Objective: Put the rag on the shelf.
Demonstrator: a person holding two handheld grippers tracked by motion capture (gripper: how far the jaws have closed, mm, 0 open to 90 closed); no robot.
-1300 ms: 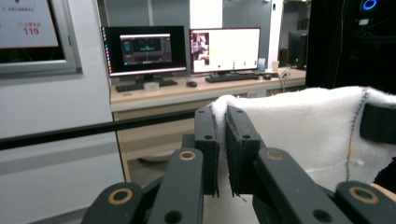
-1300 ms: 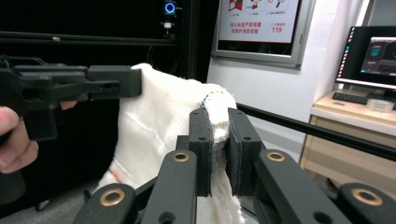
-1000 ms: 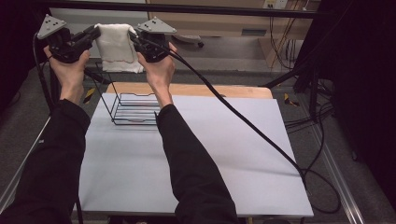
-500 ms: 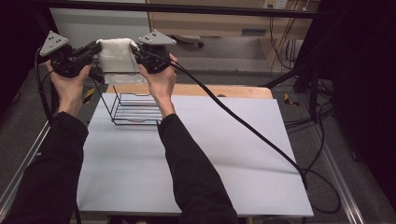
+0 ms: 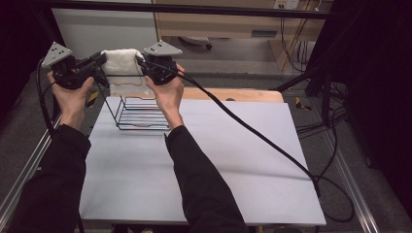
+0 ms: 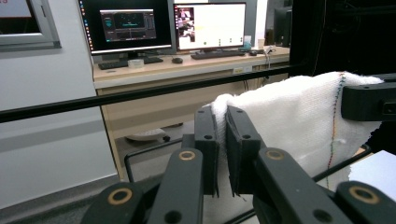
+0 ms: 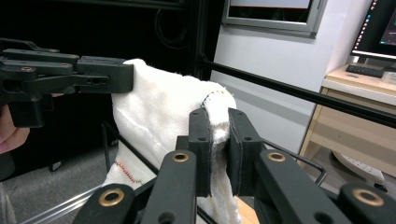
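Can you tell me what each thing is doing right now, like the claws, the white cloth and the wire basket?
left gripper: shut on white cloth's corner.
right gripper: shut on the other corner.
white cloth: held up, stretched between both.
wire basket: upright on the table, empty.
monitors: switched on.

No readable text anywhere. Two monitors (image 6: 169, 25) at the upper middle of the left gripper view are showing windows, but the writing is too small and blurred. A small label (image 5: 264, 33) on the desk front, high view, is illegible.
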